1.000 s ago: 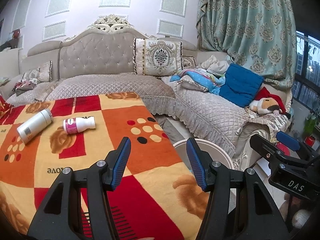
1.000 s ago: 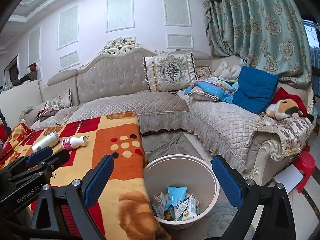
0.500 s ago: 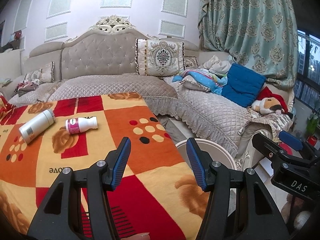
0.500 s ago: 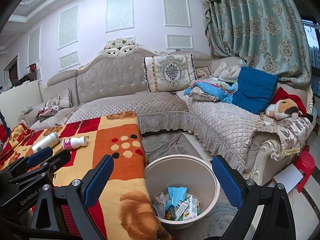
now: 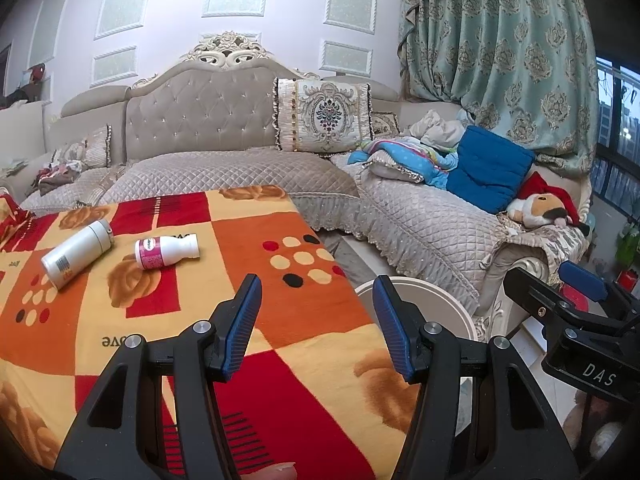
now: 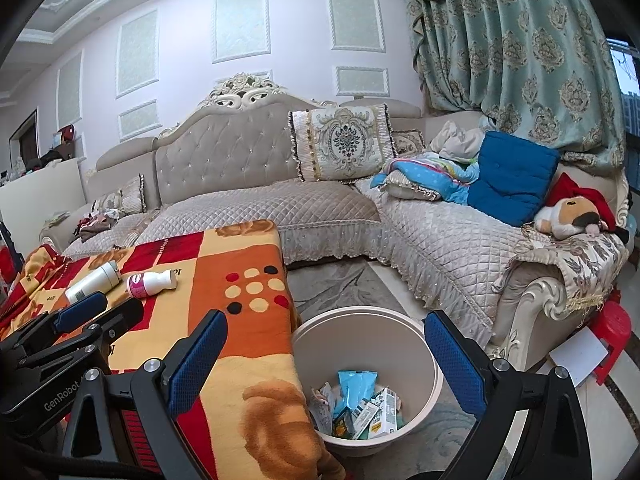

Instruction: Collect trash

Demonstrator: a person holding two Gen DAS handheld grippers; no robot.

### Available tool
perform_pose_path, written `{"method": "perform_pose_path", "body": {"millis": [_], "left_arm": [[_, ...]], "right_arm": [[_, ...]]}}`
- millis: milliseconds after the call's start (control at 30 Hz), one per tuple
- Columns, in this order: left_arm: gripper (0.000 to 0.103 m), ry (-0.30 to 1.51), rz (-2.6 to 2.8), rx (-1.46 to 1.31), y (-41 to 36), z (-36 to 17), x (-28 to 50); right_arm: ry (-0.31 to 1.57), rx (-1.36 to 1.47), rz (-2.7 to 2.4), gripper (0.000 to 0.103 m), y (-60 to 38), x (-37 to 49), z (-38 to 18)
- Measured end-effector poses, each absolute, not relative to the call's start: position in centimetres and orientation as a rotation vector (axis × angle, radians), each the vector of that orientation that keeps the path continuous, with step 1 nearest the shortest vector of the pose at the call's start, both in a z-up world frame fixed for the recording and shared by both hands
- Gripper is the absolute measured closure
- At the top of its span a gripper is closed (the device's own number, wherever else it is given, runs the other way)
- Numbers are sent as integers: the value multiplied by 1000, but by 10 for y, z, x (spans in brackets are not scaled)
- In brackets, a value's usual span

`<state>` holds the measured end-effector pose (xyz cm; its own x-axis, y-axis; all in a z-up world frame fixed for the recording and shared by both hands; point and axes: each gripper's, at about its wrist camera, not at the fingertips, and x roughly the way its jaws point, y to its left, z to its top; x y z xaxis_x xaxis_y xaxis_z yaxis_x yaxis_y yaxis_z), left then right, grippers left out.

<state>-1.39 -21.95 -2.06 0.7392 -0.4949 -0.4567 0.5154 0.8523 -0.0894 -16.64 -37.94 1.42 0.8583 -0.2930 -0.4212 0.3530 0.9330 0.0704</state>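
Note:
A white bottle with a pink label and a plain white bottle lie on their sides on the table's red and orange cloth. Both also show in the right wrist view: the pink-label bottle and the white bottle. A beige trash bucket stands on the floor by the table's right edge, with several wrappers inside. My left gripper is open and empty over the cloth's near right part. My right gripper is open and empty above the bucket.
A beige quilted corner sofa runs behind the table, with cushions, a blue pillow and a plush toy. A red stool and a white card lie on the floor at the right. Green curtains hang at the back right.
The left gripper has drifted slightly, so the bottles sit a little further right in its view. The right gripper has not visibly moved. Both stay open.

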Motion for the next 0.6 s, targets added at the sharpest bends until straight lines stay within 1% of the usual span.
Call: {"method": "perform_pose_path", "body": {"millis": [600], "left_arm": [[47, 494, -541, 49, -217, -24, -13]], "right_arm": [[427, 147, -336, 5, -379, -165, 12]]}}
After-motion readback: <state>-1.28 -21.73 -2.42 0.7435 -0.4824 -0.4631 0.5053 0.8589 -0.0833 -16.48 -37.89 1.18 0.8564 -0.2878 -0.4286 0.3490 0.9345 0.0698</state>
